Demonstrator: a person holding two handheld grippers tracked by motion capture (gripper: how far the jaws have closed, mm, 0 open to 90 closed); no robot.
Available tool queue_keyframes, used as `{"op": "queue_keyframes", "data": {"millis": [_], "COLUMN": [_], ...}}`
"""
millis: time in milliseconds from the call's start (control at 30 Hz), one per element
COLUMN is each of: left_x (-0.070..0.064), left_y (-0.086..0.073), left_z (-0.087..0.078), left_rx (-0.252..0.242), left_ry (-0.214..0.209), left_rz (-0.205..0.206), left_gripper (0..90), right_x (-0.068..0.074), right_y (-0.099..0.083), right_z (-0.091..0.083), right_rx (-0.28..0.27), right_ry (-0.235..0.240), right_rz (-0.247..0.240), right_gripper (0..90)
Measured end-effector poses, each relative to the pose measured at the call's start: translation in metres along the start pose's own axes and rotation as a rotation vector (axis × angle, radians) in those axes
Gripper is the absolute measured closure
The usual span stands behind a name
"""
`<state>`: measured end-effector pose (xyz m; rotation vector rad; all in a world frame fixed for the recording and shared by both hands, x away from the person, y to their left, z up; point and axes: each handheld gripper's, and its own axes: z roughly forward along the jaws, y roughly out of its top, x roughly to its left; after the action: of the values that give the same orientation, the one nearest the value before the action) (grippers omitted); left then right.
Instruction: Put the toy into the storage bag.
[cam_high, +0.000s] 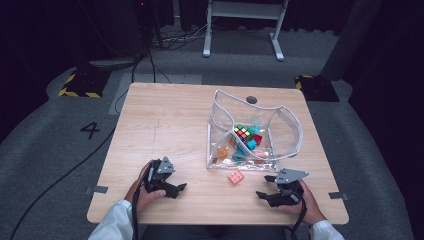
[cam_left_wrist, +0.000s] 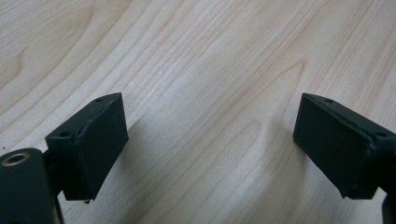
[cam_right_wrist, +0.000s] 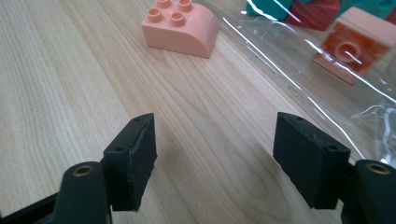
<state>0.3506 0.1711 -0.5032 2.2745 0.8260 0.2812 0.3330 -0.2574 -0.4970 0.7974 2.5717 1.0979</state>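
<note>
The right gripper (cam_right_wrist: 215, 158) has its two black jaws wide apart, with nothing between them. It sits low over the wooden table (cam_right_wrist: 56, 93). Just ahead of it lies a pink toy brick (cam_right_wrist: 180, 29), alone on the bare wood, right next to the clear plastic bag (cam_right_wrist: 299, 70). The brick has four round bumps on top and one curved side.

It looks small, light and hard. It should not bend or break. The curved side may be slippery, so it is best to pinch the two flat sides, low down.

Inside the bag sit more bricks, an orange one (cam_right_wrist: 357, 44) nearest, and in the high view a colour cube (cam_high: 243, 132).

The left gripper (cam_left_wrist: 210, 149) is open too and holds nothing. It rests over bare wood, well apart from the brick.
</note>
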Motion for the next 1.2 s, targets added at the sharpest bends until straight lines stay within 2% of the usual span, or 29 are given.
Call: {"op": "queue_keyframes", "data": {"millis": [33,67,100,200,267,300,333,400,467,767,867,967,1100,1200], "left_x": [0.000,0.000,0.000,0.000,0.000,0.000,0.000,0.000,0.000,0.000,0.000,0.000,0.000,0.000], "left_y": [0.000,0.000,0.000,0.000,0.000,0.000,0.000,0.000,0.000,0.000,0.000,0.000,0.000,0.000], "left_z": [0.000,0.000,0.000,0.000,0.000,0.000,0.000,0.000,0.000,0.000,0.000,0.000,0.000,0.000], "left_rx": [0.000,0.000,0.000,0.000,0.000,0.000,0.000,0.000,0.000,0.000,0.000,0.000,0.001,0.000], "left_ry": [0.000,0.000,0.000,0.000,0.000,0.000,0.000,-0.001,-0.003,-0.007,-0.009,-0.010,-0.004,-0.003], "left_rz": [0.000,0.000,0.000,0.000,0.000,0.000,0.000,0.000,-0.002,0.003,0.006,0.007,0.016,0.014], "left_gripper": [10.2,10.2,10.1,10.1,10.1,10.2,10.1,10.1,10.1,10.2,10.2,10.2,10.2,10.2], "right_x": [0.002,0.002,0.004,0.006,0.008,0.010,0.010,0.013,0.013,0.029,0.034,0.042,0.052,0.060], "right_y": [0.001,0.003,0.005,0.011,0.015,0.016,0.018,0.022,0.026,0.045,0.046,0.043,0.042,0.042], "right_z": [0.003,0.007,0.010,0.018,0.023,0.025,0.027,0.031,0.036,0.056,0.057,0.054,0.053,0.053], "right_rx": [0.002,-0.007,-0.014,-0.028,-0.037,-0.031,-0.029,-0.034,-0.050,-0.049,-0.054,-0.037,-0.054,-0.045], "right_ry": [-0.003,0.005,0.012,0.003,0.002,-0.006,-0.007,-0.010,-0.009,-0.008,0.011,0.028,0.076,0.101], "right_rz": [0.004,-0.015,-0.005,-0.016,-0.009,0.016,0.001,0.012,-0.021,-0.014,-0.037,-0.011,-0.083,-0.088], "right_gripper": [31.2,31.3,31.8,33.4,33.4,33.5,33.6,33.7,33.8,35.7,37.1,37.2,37.2,37.2]}}
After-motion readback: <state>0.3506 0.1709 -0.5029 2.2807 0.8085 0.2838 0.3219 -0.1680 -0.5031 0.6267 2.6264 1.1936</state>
